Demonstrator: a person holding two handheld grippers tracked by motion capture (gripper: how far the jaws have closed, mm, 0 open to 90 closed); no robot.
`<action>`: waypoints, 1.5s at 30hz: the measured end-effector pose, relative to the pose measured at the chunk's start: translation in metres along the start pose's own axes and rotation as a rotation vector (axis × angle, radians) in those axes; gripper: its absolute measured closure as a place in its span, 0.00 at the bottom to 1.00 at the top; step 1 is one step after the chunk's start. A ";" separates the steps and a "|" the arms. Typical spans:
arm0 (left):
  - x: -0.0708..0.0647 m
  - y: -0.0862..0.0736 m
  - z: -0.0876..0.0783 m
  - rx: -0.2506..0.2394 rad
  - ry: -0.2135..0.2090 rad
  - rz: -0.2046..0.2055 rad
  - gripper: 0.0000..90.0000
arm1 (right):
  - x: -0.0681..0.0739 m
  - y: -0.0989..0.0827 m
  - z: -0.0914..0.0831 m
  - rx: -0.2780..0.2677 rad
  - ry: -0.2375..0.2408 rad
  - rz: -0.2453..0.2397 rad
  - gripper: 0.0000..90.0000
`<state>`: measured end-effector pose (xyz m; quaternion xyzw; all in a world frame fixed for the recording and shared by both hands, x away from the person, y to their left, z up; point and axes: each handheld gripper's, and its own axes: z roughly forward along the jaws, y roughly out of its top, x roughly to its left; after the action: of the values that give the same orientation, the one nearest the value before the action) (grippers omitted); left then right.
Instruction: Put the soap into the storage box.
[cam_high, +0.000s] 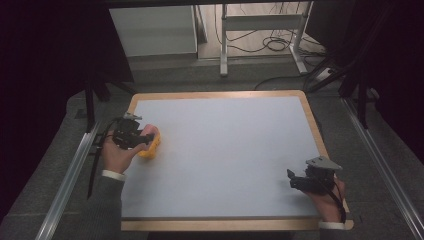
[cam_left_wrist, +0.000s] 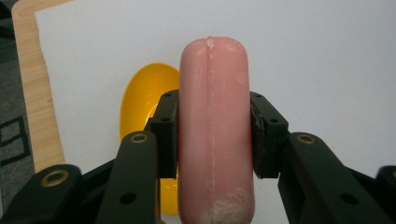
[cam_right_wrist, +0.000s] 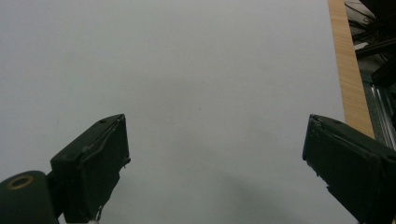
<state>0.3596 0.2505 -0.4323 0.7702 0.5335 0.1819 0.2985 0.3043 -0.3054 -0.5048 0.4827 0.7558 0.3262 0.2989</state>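
A pink sausage-shaped piece (cam_left_wrist: 213, 126) stands between the jaws of my left gripper (cam_left_wrist: 214, 135), whose black pads press on both of its sides. Under it lies a yellow scoop-like bowl (cam_left_wrist: 144, 95) on the white table top. From above, the left gripper (cam_high: 134, 137) is at the table's left side, with the pink piece (cam_high: 150, 131) over the yellow bowl (cam_high: 151, 148). My right gripper (cam_high: 296, 181) rests near the front right corner, jaws spread wide and nothing between them; its own view has the gripper (cam_right_wrist: 217, 163) over bare white surface.
The white table top (cam_high: 225, 150) has a wooden rim (cam_high: 312, 125). Metal rails run along both sides. Behind the table are a white cabinet (cam_high: 155, 30), a metal frame (cam_high: 260, 25) and loose cables on the floor.
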 end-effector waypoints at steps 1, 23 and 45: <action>0.001 0.000 0.002 0.004 0.001 -0.003 0.67 | 0.000 0.000 0.000 0.000 -0.001 0.001 0.08; 0.015 -0.009 0.022 0.059 0.022 -0.044 0.67 | 0.001 0.000 0.001 0.003 -0.002 -0.004 0.08; 0.021 -0.015 0.037 0.050 0.020 -0.080 0.53 | 0.002 0.000 0.000 0.001 -0.001 -0.004 0.08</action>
<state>0.3788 0.2644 -0.4709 0.7536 0.5712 0.1642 0.2810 0.3040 -0.3038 -0.5050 0.4813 0.7568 0.3250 0.2998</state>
